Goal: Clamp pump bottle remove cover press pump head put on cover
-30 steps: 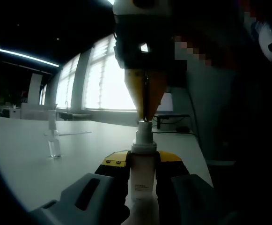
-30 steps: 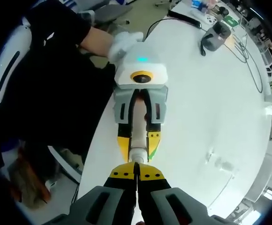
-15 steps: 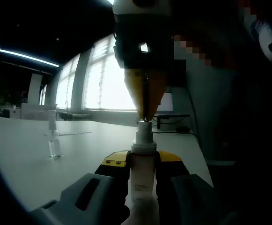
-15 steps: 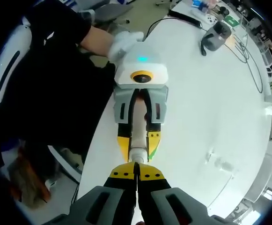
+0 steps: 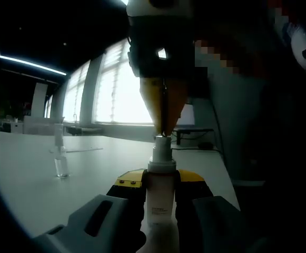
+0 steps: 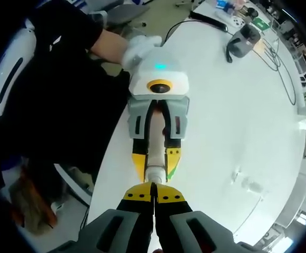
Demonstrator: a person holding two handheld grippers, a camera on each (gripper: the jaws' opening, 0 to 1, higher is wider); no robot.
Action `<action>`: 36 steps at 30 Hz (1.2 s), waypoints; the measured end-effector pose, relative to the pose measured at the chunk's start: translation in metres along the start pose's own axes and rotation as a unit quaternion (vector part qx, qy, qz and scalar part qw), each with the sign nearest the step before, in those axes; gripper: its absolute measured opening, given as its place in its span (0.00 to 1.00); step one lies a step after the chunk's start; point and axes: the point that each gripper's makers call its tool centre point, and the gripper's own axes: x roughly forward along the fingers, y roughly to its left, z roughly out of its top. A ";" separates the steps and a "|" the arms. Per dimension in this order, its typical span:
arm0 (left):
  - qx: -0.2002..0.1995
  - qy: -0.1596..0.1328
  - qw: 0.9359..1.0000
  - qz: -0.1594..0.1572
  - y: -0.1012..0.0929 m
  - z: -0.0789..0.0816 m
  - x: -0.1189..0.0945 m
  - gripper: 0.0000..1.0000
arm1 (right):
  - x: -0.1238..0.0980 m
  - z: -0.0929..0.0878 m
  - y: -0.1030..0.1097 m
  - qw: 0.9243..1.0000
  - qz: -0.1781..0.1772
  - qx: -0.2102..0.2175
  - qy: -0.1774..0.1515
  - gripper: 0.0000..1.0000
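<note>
No shift: pump bottle (image 5: 160, 192) near table edge (image 6: 106, 174)

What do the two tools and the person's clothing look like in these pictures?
The left tool has grey jaws with yellow tips edged in black, and a white housing with a small green light. The right tool has the same grey jaws and yellow tips with black screw dots. The person wears a white glove and a black sleeve.
</note>
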 end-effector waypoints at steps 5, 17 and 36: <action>0.000 0.000 1.000 0.000 0.000 0.000 0.000 0.12 | 0.000 0.000 0.000 1.000 0.000 0.000 0.001 0.00; 0.000 0.000 1.000 0.001 0.000 0.000 0.000 0.12 | 0.005 0.000 0.000 1.000 0.004 -0.003 0.006 0.00; -0.003 0.000 1.000 0.000 0.000 0.000 0.001 0.12 | -0.001 0.000 0.002 1.000 -0.012 -0.017 0.004 0.00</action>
